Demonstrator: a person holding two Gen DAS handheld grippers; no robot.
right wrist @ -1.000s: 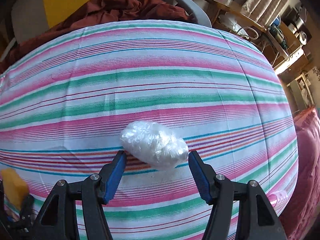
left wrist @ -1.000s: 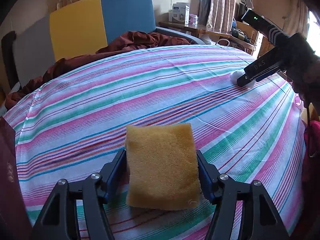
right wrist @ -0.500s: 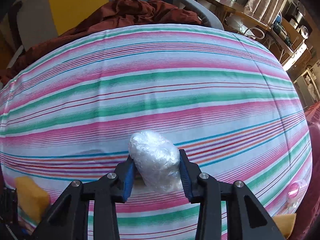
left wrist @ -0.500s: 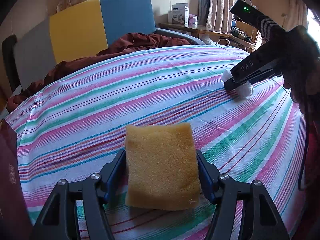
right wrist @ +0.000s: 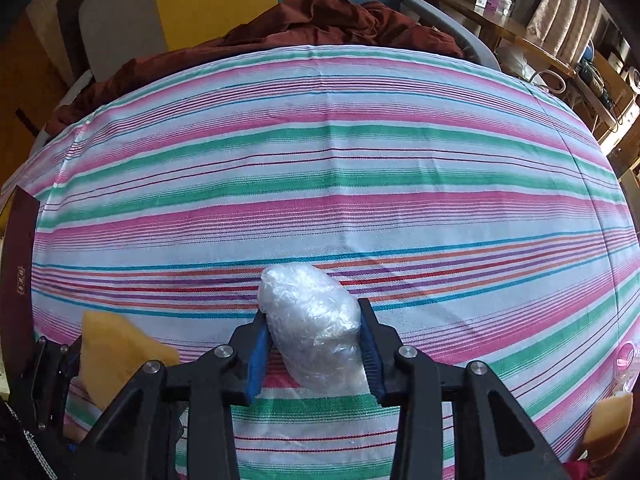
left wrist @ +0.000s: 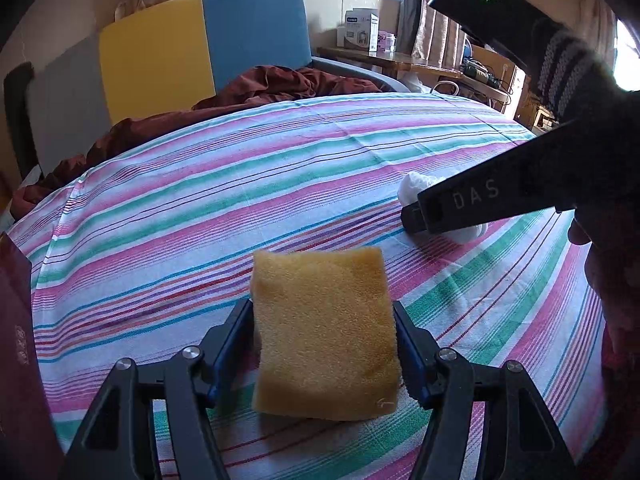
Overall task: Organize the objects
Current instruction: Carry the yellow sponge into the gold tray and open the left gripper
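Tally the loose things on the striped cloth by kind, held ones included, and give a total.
Yellow sponges: 2, one in the left gripper, one at the cloth's right edge
Clear plastic bundle: 1, in the right gripper
Dark red book: 1
Total: 4

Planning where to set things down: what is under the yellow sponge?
Striped cloth shows around and below the yellow sponge, gripped in the left claw. The patch directly beneath is hidden.
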